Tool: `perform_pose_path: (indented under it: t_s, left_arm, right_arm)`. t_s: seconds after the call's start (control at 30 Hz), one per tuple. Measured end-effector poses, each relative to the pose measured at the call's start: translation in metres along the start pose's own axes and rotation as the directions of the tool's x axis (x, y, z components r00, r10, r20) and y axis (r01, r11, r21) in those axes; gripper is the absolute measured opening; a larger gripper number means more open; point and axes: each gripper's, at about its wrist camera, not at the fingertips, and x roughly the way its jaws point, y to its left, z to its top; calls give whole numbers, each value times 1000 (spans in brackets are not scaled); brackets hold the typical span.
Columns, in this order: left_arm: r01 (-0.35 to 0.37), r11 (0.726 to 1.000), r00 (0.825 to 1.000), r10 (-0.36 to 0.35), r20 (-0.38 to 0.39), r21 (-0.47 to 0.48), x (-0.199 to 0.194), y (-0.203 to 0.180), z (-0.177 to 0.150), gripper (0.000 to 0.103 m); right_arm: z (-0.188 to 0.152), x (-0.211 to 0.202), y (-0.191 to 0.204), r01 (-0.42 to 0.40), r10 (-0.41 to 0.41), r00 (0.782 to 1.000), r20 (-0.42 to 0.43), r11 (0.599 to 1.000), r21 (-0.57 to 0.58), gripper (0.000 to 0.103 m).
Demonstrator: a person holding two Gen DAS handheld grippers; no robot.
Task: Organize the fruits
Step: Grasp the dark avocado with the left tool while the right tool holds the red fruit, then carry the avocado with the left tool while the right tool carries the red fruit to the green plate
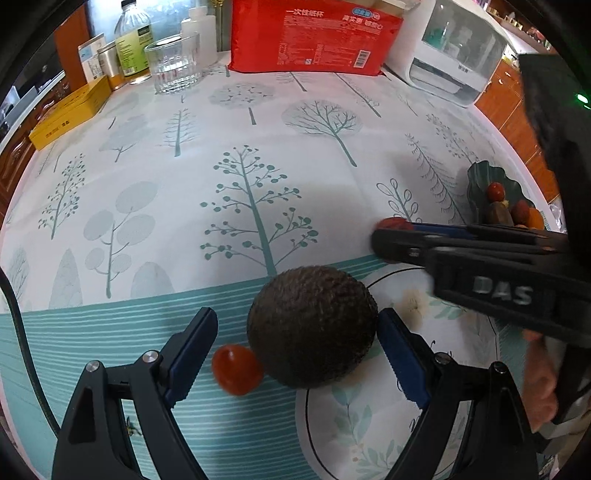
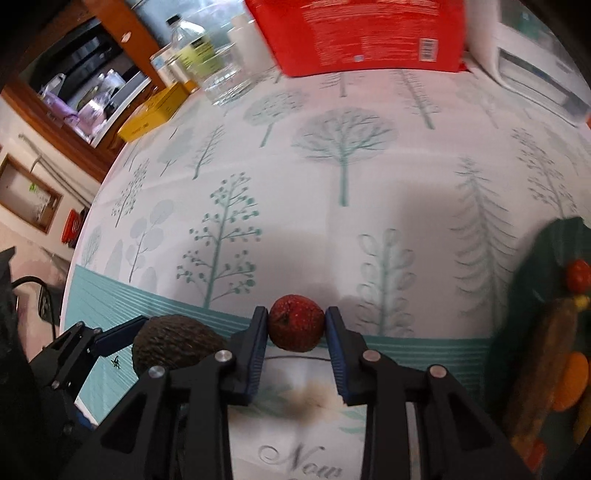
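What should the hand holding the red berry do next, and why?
Probably carry it right and set it in the green dish. The right gripper is already shut on the strawberry, and other small fruits already lie in that dish, so it looks like the collecting spot.

Wide bare stretch of tablecloth [image 1: 258, 147] across the middle, nothing standing on it. The far edge is walled off: glass [image 1: 173, 64], red package [image 1: 314, 33], white appliance [image 1: 454, 55], with the yellow box [image 1: 70, 114] along the left. Close in it is tight: avocado [image 1: 312, 326] and cherry tomato [image 1: 236, 371] fill the left gripper [image 1: 295, 354], and the right gripper [image 1: 391, 236] crosses just beside, before the green dish [image 1: 476, 184].
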Motion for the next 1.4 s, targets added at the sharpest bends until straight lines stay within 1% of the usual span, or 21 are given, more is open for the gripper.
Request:
perform_pose_path:
  t_s: [0.03,0.07,0.1,0.13,0.17,0.2,0.33,0.63,0.87,1.0,1.17,1.4]
  left_arm:
    - [-4,1000,1000,4,-1,3,2,-1,1,87]
    - [-5,1000,1000,5,-3,5,3,-2,2,83]
    - [-1,1000,1000,1,-6,8,4,-2,3,76]
    - [7,1000,1000,-7,-13,11,6,-4,4,72]
    - [12,1000,1000,-12,-21,14,8,-5,4,65]
    - [13,1000,1000,-12,-28,18,10,-6,4,64]
    - [3,999,1000,-2,-18,44,8,-10,1,64]
    - [-28,999,999,29,-30,29,2,-13,-5,63]
    - [-32,999,999,33,-23,35,-17,-25,-10,63]
    - [-18,999,1000,18,-8,51,-32,-38,-15,63]
    - [-3,996,1000,3,5,86,-48,-64,-19,63]
    - [40,986,999,-42,15,162,-61,-118,-14,63]
  right_arm:
    - [-3,-4,-4,2,-2,1000,6,1000,10,31]
    - [-4,-7,-7,3,-3,1000,11,1000,16,31]
    - [-6,-10,-8,5,-6,1000,15,1000,19,31]
    - [-8,-13,-10,10,-11,1000,21,1000,21,31]
    - [-11,-16,-11,14,-14,1000,25,1000,22,31]
    - [-14,-19,-13,17,-18,999,28,1000,25,31]
    - [-24,-25,-15,18,-19,999,32,999,32,31]
    - [-46,-33,-13,17,-17,999,31,1000,25,31]
    - [-57,-49,-14,9,-10,998,57,1000,19,31]
    - [-64,-63,-18,1,-3,997,79,1000,24,31]
    - [-78,-84,-31,-5,0,994,108,999,40,31]
    - [-99,-118,-67,9,-23,988,150,996,93,31]
